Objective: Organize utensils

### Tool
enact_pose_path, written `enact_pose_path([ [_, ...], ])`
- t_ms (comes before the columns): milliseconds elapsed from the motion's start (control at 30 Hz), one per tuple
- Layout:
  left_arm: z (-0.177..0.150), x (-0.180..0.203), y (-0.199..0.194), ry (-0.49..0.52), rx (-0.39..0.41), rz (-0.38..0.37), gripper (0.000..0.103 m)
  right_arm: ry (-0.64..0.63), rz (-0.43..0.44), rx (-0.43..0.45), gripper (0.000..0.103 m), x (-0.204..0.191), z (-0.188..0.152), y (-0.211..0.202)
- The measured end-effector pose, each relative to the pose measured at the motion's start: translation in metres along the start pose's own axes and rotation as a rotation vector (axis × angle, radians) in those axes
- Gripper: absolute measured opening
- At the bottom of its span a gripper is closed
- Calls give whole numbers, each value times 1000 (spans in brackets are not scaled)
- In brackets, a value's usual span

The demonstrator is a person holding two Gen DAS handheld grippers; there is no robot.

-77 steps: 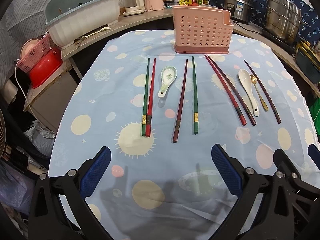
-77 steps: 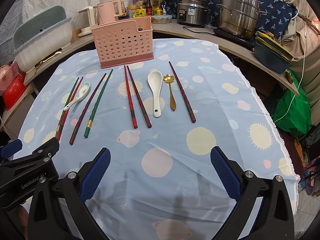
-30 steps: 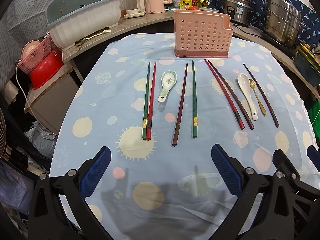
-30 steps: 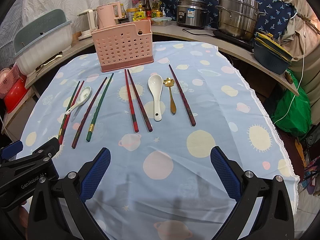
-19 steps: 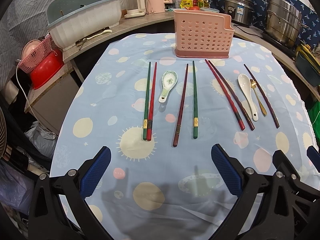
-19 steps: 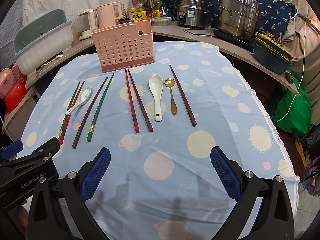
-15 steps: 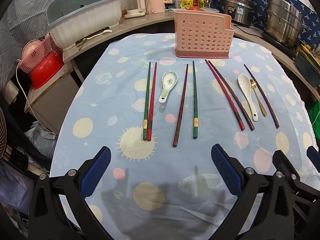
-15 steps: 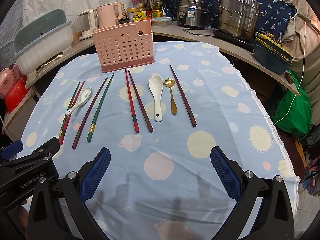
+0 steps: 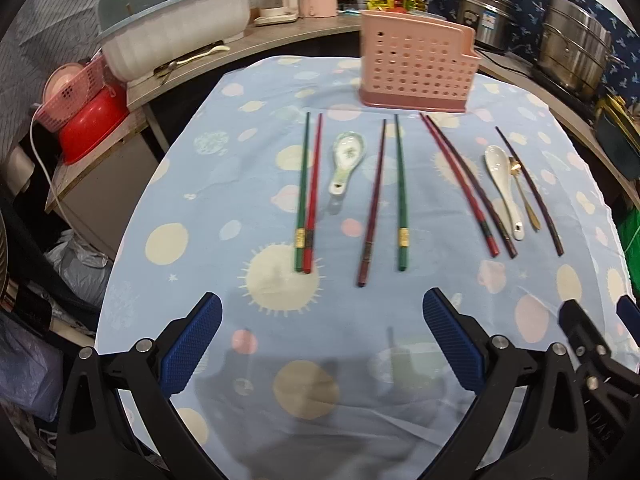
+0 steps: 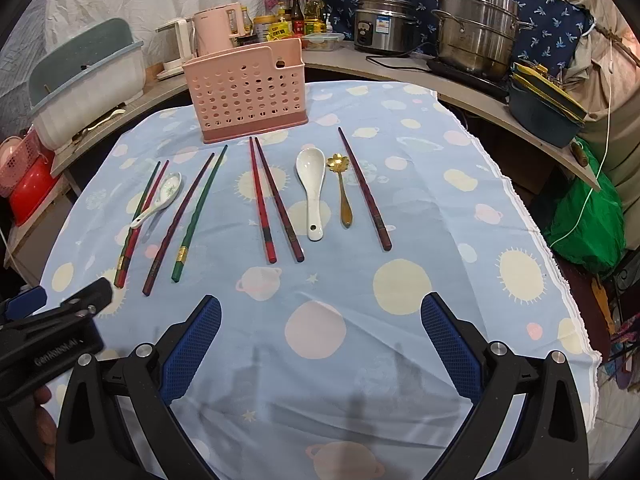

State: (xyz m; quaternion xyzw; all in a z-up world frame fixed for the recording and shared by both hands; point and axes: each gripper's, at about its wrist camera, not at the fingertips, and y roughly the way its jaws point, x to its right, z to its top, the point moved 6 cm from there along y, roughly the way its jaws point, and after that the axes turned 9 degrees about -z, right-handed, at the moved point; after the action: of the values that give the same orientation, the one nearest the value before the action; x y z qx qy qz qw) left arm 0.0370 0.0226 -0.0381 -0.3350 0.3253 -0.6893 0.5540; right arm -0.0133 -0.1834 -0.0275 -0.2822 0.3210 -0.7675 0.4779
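Matt printed tablecloth [image 10: 420,312]; perforated pink plastic basket [image 10: 250,92]; glossy white ceramic spoon [image 10: 313,188]; shiny gold metal spoon [image 10: 343,192]; lacquered chopsticks [image 10: 276,200].

Left gripper [image 9: 322,324] is hovering low and level, jaws spread wide, nothing between the blue ribbed pads [image 9: 192,344]. Right gripper [image 10: 320,324] is sitting in the same pose, fingers fully apart, pads [image 10: 450,344] bare. Both are pointing forward side by side; each is showing at the edge of the other's view. Part of a hand [image 10: 42,432] is showing behind the left gripper's body.
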Motion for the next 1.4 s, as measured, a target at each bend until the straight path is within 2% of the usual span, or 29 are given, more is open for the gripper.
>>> enact_pose_path([
  [233, -3, -53, 10, -78, -2, 69, 96, 14, -11, -16, 96, 7, -2, 9],
  [400, 0, -79, 24, -156, -22, 59, 96, 14, -14, -30, 96, 8, -3, 16],
  [600, 14, -67, 44, -92, -22, 55, 95, 12, -21, -43, 96, 6, 0, 25],
  [700, 20, -66, 57, -76, -33, 63, 90, 13, -24, -46, 96, 6, 2, 28],
  [1033, 23, -66, 87, -62, -73, 53, 91, 12, -24, -72, 96, 2, 5, 40],
  [1400, 26, -72, 91, -71, -61, 52, 90, 3, -20, -85, 96, -4, 6, 46],
])
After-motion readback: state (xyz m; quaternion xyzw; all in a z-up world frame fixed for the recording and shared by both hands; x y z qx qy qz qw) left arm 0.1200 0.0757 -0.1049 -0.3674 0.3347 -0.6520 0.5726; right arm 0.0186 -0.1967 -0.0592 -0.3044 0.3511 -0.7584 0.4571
